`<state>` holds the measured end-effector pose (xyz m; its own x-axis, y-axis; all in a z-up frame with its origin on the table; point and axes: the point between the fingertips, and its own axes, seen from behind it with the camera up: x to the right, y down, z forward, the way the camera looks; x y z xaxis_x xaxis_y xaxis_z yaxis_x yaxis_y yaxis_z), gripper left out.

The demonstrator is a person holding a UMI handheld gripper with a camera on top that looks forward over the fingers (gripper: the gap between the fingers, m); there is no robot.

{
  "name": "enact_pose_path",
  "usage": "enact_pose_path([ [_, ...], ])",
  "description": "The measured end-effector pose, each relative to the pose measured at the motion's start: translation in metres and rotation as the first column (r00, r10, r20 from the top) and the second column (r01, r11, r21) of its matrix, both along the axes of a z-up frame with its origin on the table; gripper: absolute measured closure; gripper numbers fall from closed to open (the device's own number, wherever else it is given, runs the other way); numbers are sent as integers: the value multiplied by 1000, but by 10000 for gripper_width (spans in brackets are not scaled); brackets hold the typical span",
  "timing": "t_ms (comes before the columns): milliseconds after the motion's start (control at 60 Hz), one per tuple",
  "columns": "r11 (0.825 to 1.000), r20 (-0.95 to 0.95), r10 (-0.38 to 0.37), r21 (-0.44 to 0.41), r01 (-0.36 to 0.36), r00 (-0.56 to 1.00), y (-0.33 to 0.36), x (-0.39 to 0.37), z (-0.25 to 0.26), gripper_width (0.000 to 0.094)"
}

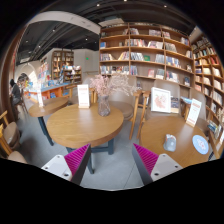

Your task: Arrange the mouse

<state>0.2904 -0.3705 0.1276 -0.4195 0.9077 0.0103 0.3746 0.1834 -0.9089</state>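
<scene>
On the right round table (165, 135), small pale mouse (170, 143) (upright-looking), hand-held gripper (112, 160) open

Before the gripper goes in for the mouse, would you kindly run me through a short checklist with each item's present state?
1. Gripper open: ok, the pink pads stand wide apart.
2. Nothing between the fingers: ok, only floor shows there.
3. Mouse located: cannot tell; a small pale object lies on the right table, too small to identify.
4. Path ahead: not ok, a round table with a vase stands just beyond the fingers.
5. People clear: ok, one person sits far off.
</scene>
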Motion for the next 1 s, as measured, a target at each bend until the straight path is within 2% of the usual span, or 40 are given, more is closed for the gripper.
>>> enact_pose_path([
  [233,999,-4,-40,10,40,999,30,-12,-2,82],
  [417,992,-6,-125,32,125,992,89,-40,-7,83],
  [567,976,-11,-211,54,211,977,145,-55,-12,79],
  [733,950,-1,-306,62,305,952,202,-70,-21,76],
  [917,935,-3,-347,82,346,938,234,-85,-32,75],
  [1000,935,5,-345,85,344,938,240,-92,-40,80],
])
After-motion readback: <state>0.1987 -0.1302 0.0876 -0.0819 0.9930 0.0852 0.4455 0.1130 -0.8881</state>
